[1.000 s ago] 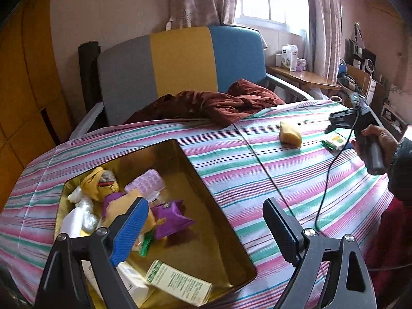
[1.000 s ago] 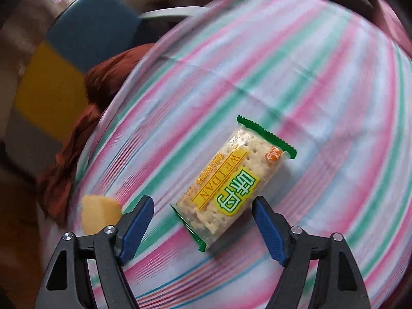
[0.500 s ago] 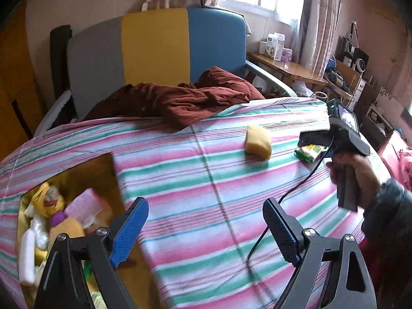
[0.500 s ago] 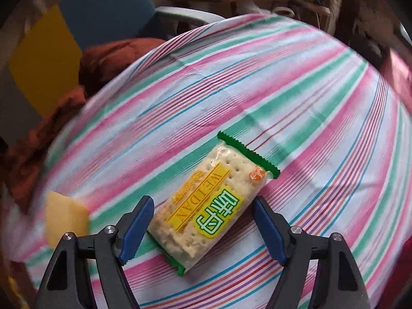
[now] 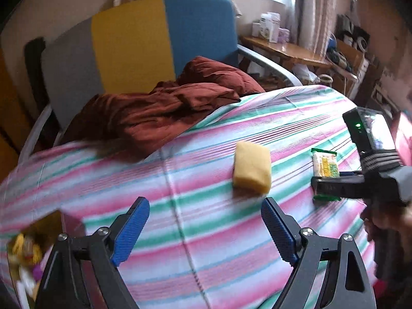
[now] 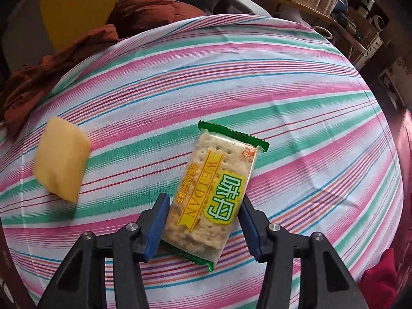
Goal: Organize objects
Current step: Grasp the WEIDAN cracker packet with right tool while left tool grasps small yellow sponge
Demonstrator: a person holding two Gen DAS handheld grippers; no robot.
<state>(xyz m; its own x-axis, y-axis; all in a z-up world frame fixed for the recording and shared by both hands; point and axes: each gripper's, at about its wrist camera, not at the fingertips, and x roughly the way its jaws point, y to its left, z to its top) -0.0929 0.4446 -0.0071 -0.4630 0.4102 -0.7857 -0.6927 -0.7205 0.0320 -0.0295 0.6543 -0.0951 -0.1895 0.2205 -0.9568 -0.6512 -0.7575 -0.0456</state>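
A clear cracker packet (image 6: 213, 188) with green ends and a yellow label lies on the striped tablecloth (image 6: 296, 103). My right gripper (image 6: 204, 200) is closing on it from above, and its blue pads touch the packet's two long edges. To the left of it sits a soft yellow block (image 6: 61, 159). In the left wrist view the same block (image 5: 252, 170) and packet (image 5: 325, 164) lie ahead and to the right. My left gripper (image 5: 204, 206) hovers over bare cloth short of the block, its jaws wide but easing inward with nothing between them.
A gold box (image 5: 51, 219) with several small items shows at the lower left corner. A crumpled brown cloth (image 5: 167, 108) lies at the table's far edge before a grey, yellow and blue chair (image 5: 128, 38). A person's hand (image 5: 381, 221) holds the right gripper.
My left gripper swept right, away from the gold box and toward the yellow block. My right gripper rolled to line up with the packet, and its jaws narrowed onto the packet's sides.
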